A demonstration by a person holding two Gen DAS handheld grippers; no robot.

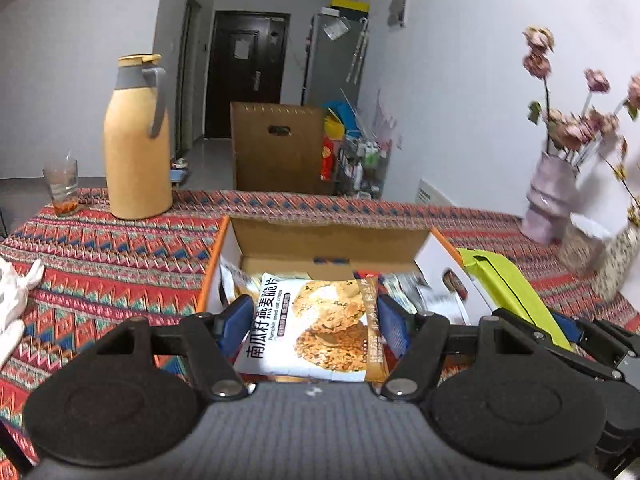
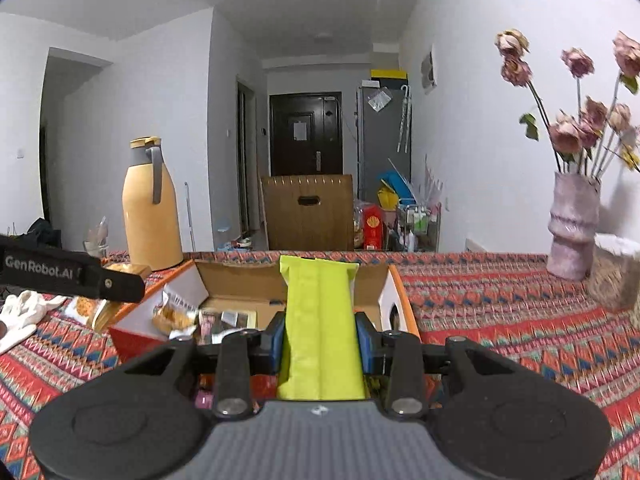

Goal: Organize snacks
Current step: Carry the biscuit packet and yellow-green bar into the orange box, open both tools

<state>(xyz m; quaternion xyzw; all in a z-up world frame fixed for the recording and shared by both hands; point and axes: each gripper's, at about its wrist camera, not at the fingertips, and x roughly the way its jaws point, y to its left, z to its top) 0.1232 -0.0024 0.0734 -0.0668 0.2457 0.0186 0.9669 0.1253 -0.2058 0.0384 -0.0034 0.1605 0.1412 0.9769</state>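
Tablecloth behind lime-green snack packet

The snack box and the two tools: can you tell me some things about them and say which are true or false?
1. The left tool holds an oat crisps packet. True.
2. The right tool holds a red packet. False: it grips a lime-green packet.
3. The snack box is closed. False: its flaps are open.
4. A yellow jug stands on the patterned tablecloth. True.
5. The vase is empty. False: it holds pink flowers.
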